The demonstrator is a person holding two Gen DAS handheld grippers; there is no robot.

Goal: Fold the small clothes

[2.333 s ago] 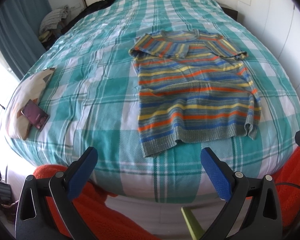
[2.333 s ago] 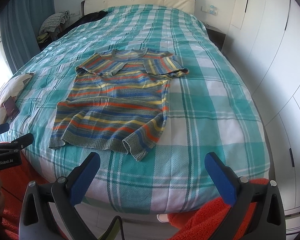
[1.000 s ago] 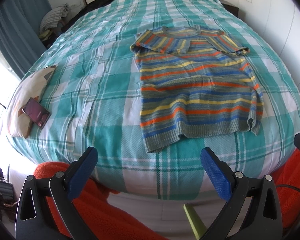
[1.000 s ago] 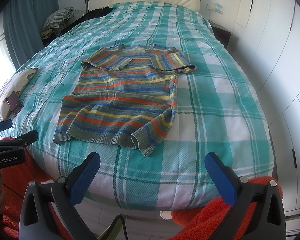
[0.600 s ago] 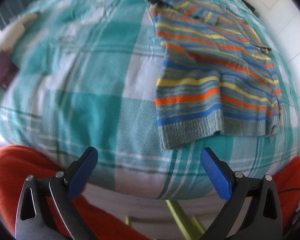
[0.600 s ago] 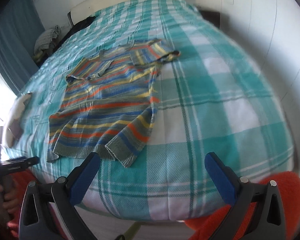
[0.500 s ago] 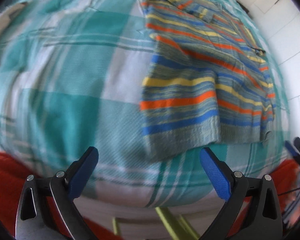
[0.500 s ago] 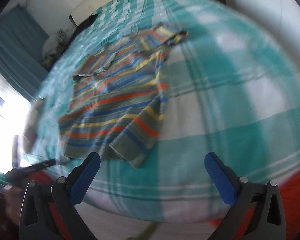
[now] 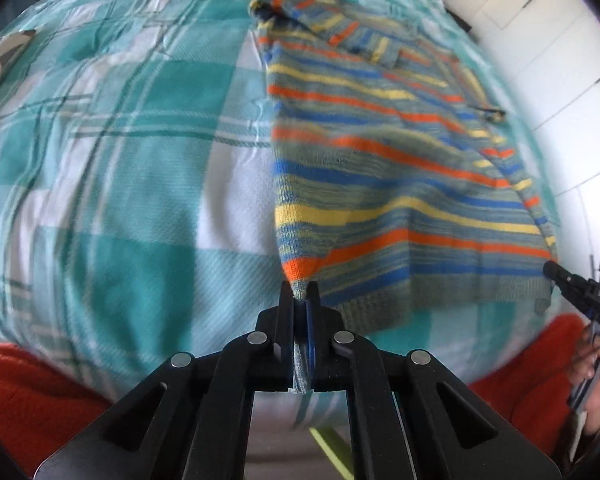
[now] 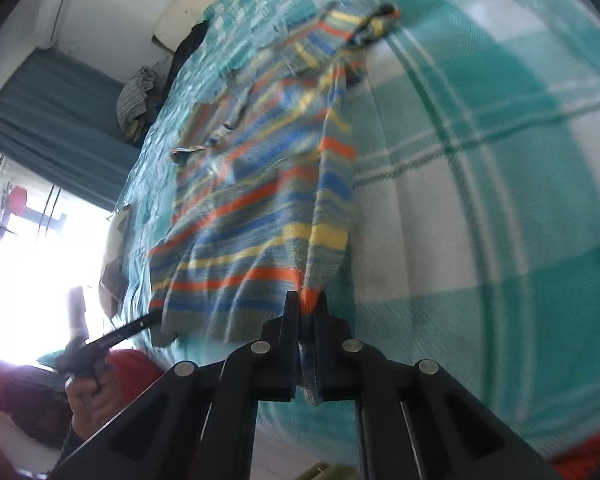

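Now | striped knit sweater (image 9: 380,184) | ribbed hem corners pinched in both jaws

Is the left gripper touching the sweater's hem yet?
Touching. The left wrist view shows the left gripper shut on the striped sweater, with the grey hem corner pinched between its jaws and running back through them.
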